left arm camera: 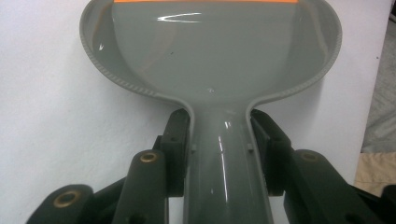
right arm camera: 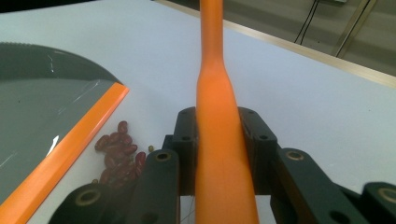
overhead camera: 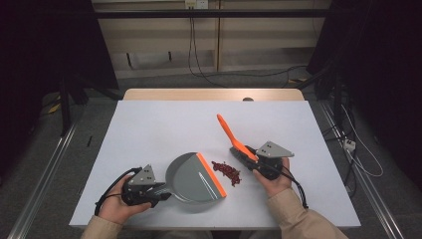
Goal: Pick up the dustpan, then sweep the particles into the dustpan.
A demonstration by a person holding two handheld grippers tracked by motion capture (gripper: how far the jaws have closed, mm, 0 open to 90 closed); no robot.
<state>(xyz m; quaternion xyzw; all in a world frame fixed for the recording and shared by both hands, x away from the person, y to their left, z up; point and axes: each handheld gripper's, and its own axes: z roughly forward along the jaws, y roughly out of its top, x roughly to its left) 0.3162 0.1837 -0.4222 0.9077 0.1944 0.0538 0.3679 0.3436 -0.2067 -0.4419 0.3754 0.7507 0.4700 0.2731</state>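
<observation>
A grey dustpan (overhead camera: 191,179) with an orange front lip lies on the white table, its lip facing a small pile of red beans (overhead camera: 228,172). My left gripper (overhead camera: 160,190) is shut on the dustpan's handle (left arm camera: 219,158); the pan's bowl (left arm camera: 210,51) spreads out ahead of the jaws. My right gripper (overhead camera: 245,158) is shut on an orange brush (overhead camera: 232,137), whose handle slants up and away to the left. In the right gripper view the orange handle (right arm camera: 222,140) runs between the jaws, with the beans (right arm camera: 119,151) and the dustpan's lip (right arm camera: 70,149) at the left.
The white table top (overhead camera: 164,124) ends at a wooden strip along its far side. Metal rails flank the table on the floor, and cables hang at the back wall and trail at the right.
</observation>
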